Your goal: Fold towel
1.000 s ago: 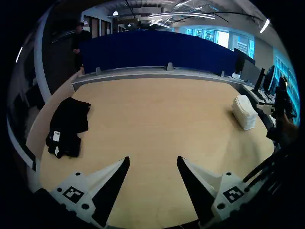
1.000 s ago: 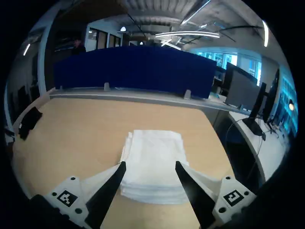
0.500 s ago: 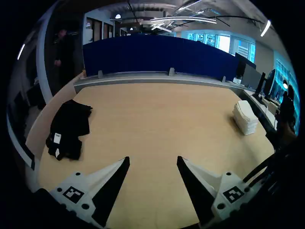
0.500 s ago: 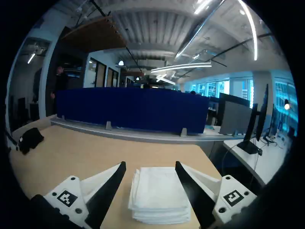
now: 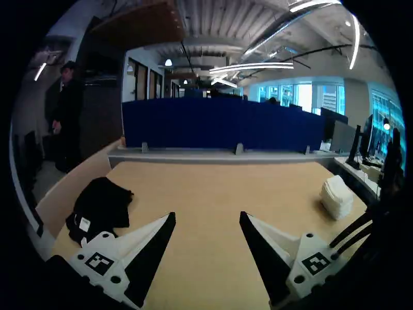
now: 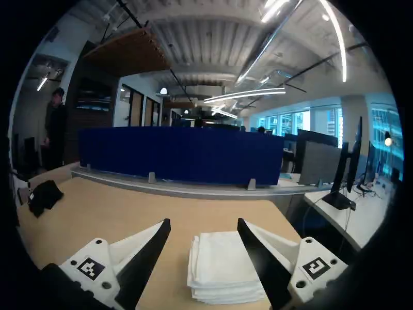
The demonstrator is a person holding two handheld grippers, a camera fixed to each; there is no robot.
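The towels are a single neat stack of white towels lying on the pale wooden worktop, on the near side of the blue partition and towards its right end. In the left gripper view the same stack sits well off to the right, close to the worktop's edge.

The right gripper points at the stack with its fingers spread wide and nothing between them. The stack shows in the gap and partly behind the right finger; whether either finger touches it, I cannot tell. The left gripper hangs over bare worktop facing the middle of the partition, its fingers likewise spread and empty.

The cloth looks soft, light and limp, and a towel will probably sag and drape once lifted. The layers will likely slide on one another, so a deep bite risks taking several. A sensible hold is a near corner of the top layer alone, pinched thin.

Count: one stack, several folded layers whose exact number I cannot read; one black garment towards the partition's left end; two grippers; one person standing past that left end.
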